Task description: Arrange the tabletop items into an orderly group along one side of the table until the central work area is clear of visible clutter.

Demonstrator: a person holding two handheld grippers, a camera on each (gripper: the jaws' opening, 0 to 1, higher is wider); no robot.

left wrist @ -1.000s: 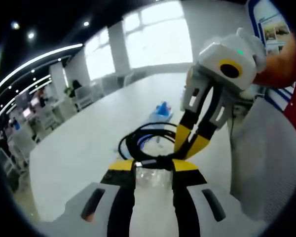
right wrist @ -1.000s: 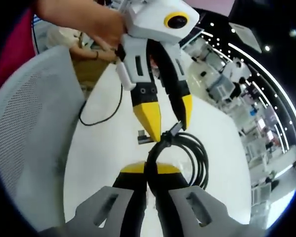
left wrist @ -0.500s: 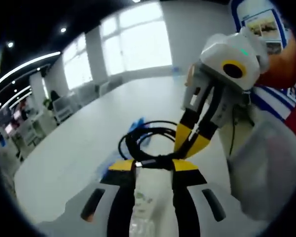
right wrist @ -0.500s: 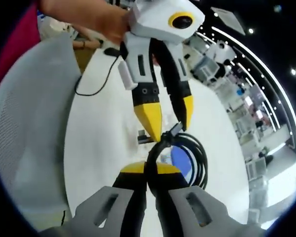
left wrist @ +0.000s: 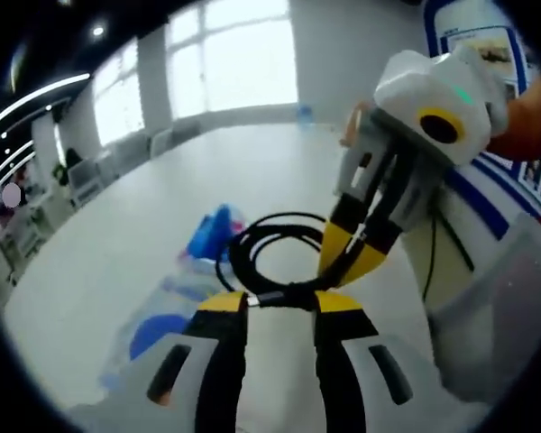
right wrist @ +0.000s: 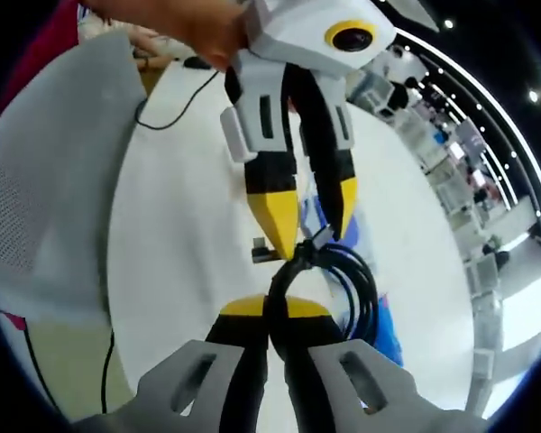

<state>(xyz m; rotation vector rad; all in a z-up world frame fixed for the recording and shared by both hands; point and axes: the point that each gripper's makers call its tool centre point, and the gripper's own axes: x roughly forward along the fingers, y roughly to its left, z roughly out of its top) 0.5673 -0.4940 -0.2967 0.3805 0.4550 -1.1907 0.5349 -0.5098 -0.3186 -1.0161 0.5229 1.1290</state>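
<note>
A coiled black cable [left wrist: 239, 255] hangs above the white table [left wrist: 117, 234], held between both grippers. My left gripper [left wrist: 279, 302] has its yellow tips closed on the tied part of the bundle, where a silver plug shows. My right gripper [left wrist: 350, 262] comes in from the upper right, shut on the same bundle. In the right gripper view my right gripper [right wrist: 277, 311] pinches the cable [right wrist: 365, 289] at the bottom. There the left gripper [right wrist: 308, 236] reaches down from above onto the knot, with a hand [right wrist: 189, 23] holding it.
A blue packet [left wrist: 212, 236] and a blue round item [left wrist: 158, 329] lie on the table under the coil. Blue also shows past the cable [right wrist: 388, 325]. A thin black cord [right wrist: 176, 113] trails over the table [right wrist: 180, 225]. A grey mesh chair back [right wrist: 45, 180] stands beside it.
Both views have swung over the table, so the blue items now sit under and left of the coil. The two grippers and the cable keep the same hold on each other.
</note>
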